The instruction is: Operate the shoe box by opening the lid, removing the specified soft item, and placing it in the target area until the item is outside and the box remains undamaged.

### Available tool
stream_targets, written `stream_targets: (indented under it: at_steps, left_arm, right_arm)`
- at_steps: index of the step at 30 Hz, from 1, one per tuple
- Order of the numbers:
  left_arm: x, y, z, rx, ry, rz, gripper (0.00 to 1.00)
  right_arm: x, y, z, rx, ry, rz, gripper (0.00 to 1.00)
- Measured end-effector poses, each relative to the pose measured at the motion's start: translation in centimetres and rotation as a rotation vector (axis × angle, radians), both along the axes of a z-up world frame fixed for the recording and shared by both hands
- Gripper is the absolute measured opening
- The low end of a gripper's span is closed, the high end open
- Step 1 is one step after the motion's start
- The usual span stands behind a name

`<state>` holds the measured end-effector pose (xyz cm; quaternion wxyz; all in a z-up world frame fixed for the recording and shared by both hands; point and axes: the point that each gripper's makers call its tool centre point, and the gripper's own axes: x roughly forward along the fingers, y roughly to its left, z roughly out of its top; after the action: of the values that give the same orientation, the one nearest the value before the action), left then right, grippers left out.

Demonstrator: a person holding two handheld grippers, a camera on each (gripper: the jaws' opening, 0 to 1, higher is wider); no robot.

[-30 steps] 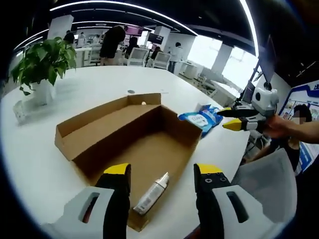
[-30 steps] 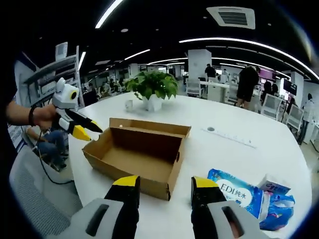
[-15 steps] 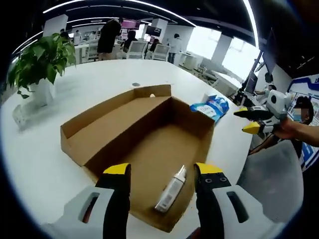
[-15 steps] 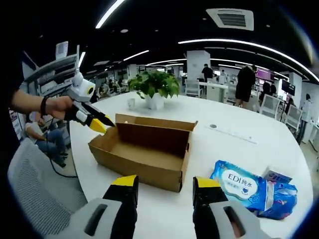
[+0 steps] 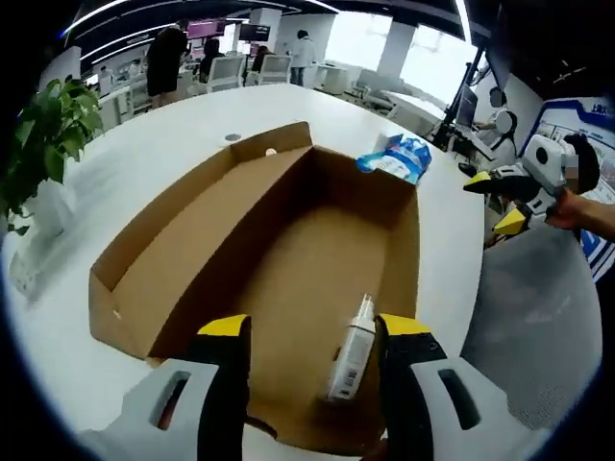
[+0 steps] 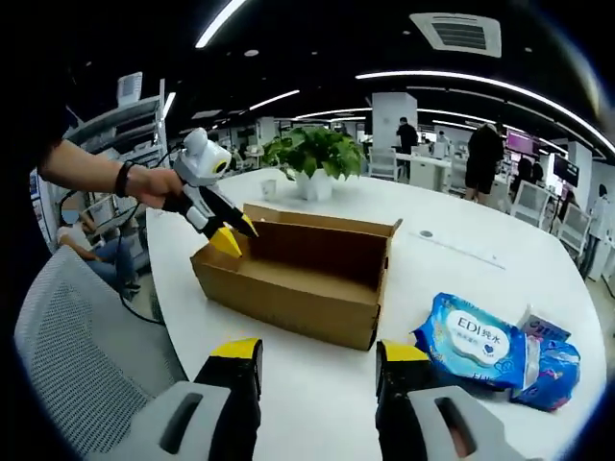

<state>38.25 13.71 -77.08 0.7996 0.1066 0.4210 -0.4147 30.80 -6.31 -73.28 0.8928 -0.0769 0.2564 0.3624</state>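
Observation:
An open cardboard shoe box [image 5: 288, 240] [image 6: 298, 279] lies on the white round table [image 5: 163, 154], its lid flap folded out flat. A white bottle [image 5: 351, 360] lies on the box floor at the near end. My left gripper [image 5: 315, 331] is open and hangs over that end, the bottle just ahead of its jaws; in the right gripper view the left gripper [image 6: 237, 233] is tipped down at the box's left end. A blue soft wipes pack [image 5: 399, 158] [image 6: 476, 341] rests on the table outside the box. My right gripper [image 6: 319, 353] [image 5: 493, 200] is open, off the table's edge.
A potted plant [image 5: 48, 125] [image 6: 317, 154] stands on the table beyond the box. A grey mesh chair [image 6: 77, 355] sits by the table edge. A second blue packet [image 6: 553, 360] lies beside the wipes pack. People stand among desks in the background.
My left gripper has come forward and down over the box's near end, closer to the bottle. The right gripper has drawn back a little from the box and wipes pack.

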Motion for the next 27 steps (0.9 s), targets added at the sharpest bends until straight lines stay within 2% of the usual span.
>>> stream_targets:
  at_steps: [5,9,11,25,26,27]
  left_arm:
    - [-0.2,-1.0,-0.8,0.010,0.031,-0.066,0.54]
    - [-1.0,-1.6,-2.0,0.066,0.057,-0.160,0.54]
    - [-1.0,-1.7,-2.6,0.090,0.054,-0.180,0.54]
    - [-1.7,-2.5,-4.8,0.088,0.132,-0.273,0.52]
    - [-1.9,-2.1,-5.1,0.120,0.136,-0.292,0.52]
    - [-1.9,-1.3,-5.7,0.190,0.123,-0.324,0.54]
  right_arm:
    - [-0.8,0.0,0.2,0.010,0.000,-0.004,0.46]
    - [-1.2,-0.1,0.3,0.015,-0.005,-0.014,0.46]
    - [-1.4,-0.1,0.2,0.011,-0.004,-0.012,0.47]
    - [-1.7,0.4,0.0,0.007,-0.009,-0.018,0.47]
    - [-1.7,0.5,0.0,0.008,-0.010,-0.018,0.47]
    - [-1.7,0.6,-0.2,0.011,-0.009,-0.020,0.47]
